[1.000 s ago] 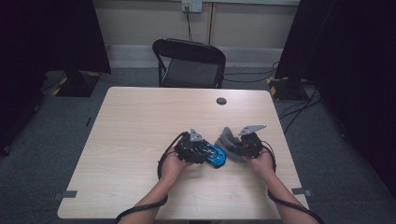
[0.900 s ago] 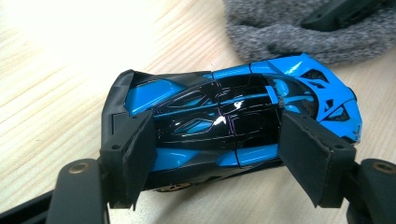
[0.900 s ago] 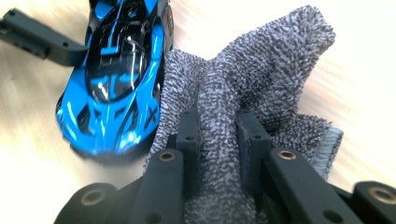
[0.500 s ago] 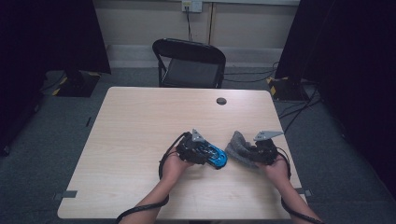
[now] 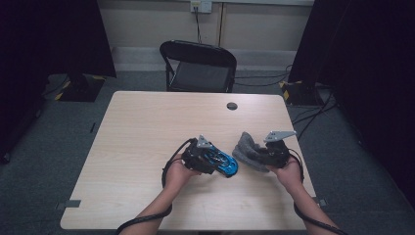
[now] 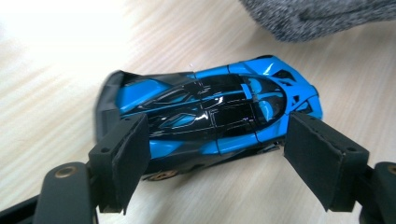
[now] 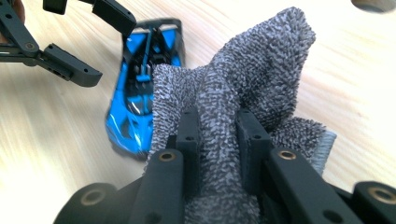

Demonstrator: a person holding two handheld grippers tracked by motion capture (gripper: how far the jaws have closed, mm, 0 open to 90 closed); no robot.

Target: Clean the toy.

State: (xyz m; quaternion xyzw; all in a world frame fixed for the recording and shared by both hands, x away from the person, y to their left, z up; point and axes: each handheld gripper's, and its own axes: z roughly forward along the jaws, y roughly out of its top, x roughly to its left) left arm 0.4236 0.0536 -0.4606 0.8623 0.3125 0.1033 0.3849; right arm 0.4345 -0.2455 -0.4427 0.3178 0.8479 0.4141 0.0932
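Observation:
A blue and black toy car (image 5: 228, 167) lies on the wooden table (image 5: 147, 127) in front of the person. My left gripper (image 5: 218, 161) straddles the car (image 6: 210, 107) lengthwise; its jaws have just been opening, and the pads (image 6: 123, 163) stand at the car's two ends without squeezing it. My right gripper (image 5: 255, 154) is to the right of the car, shut on a bunched grey terry cloth (image 5: 244, 146). In the right gripper view the cloth (image 7: 261, 70) bulges up between the jaws of my right gripper (image 7: 219, 126), with the car (image 7: 135, 107) and my left gripper (image 7: 88, 37) beyond it.
A black folding chair (image 5: 200, 63) stands behind the table's far edge. A round cable hole (image 5: 232, 105) sits in the tabletop near the far side. Dark curtains flank the room, and cables run along the floor at the right.
My right gripper has drawn away to the right with the grey cloth, leaving a gap between cloth and car. The left hand and the car have stayed in place.

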